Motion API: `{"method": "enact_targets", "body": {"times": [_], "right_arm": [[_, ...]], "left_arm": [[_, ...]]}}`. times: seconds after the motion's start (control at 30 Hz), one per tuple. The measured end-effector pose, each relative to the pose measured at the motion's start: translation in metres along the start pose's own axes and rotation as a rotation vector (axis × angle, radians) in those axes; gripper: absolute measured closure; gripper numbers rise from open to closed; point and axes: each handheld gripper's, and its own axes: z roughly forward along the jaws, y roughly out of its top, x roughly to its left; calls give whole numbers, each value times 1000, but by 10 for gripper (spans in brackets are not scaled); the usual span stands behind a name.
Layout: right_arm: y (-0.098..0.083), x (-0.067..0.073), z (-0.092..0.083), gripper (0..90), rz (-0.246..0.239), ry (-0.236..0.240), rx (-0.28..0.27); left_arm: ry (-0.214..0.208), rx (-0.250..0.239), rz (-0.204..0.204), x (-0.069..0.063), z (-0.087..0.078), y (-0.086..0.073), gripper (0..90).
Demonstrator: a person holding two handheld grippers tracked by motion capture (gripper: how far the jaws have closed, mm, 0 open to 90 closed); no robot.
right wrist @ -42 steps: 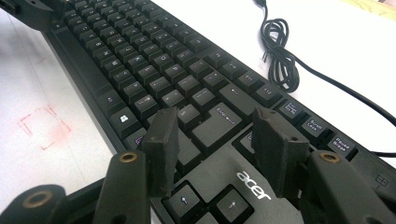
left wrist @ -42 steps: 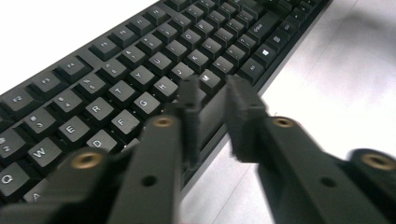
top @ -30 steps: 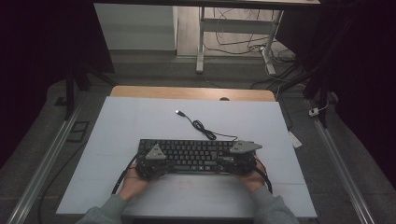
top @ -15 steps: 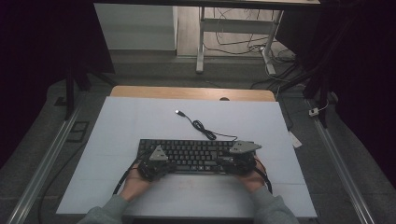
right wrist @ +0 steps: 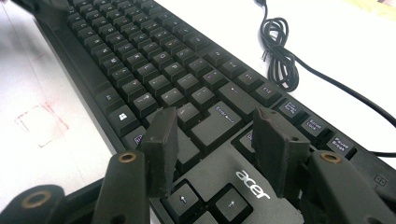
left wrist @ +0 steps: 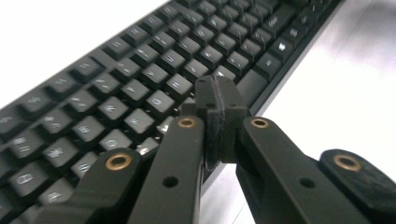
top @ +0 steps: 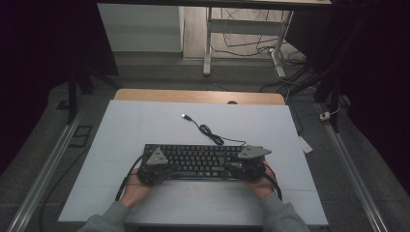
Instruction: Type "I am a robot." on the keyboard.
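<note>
The keyboard (top: 196,161) lay flat on the table (top: 145,125), close to its near edge and about midway between its left and right edges, long side parallel to that edge. Its cable (top: 208,130) ran in a loose coil toward the far edge and ended in a plug lying free on the table. The left gripper (left wrist: 217,100) was clenched on nothing, its pads pressed together, with the tip over the bottom row of keys near the keyboard's left end. The right gripper (right wrist: 212,151) stood released, jaws apart, poised over the arrow keys and the Enter key at the right end; whether a pad touched a key could not be told. Both hands rested near the table's near edge, one at each end of the keyboard. Judging from this, the work was pressing keys. The closed tip looked wider than a single keycap, so a slightly off-centre push could press two keys at once. A slanted push could also slide the keyboard, since nothing held it.
</note>
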Motion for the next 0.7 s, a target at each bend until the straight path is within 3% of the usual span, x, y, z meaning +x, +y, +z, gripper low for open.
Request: {"method": "enact_targets", "body": {"times": [0.1, 0.27, 0.4, 0.7], "right_arm": [[0, 0, 0, 510, -1, -1, 0], [0, 0, -1, 510, 0, -3, -2], [0, -1, -1, 510, 4, -2, -8], [0, 0, -1, 509, 6, -2, -11]], "left_arm": [[5, -25, -19, 4, -9, -1, 848], [31, -54, -71, 12, -18, -4, 645], [43, -58, -105, 18, -20, -6, 544], [57, -47, -130, 24, -23, -8, 451]]}}
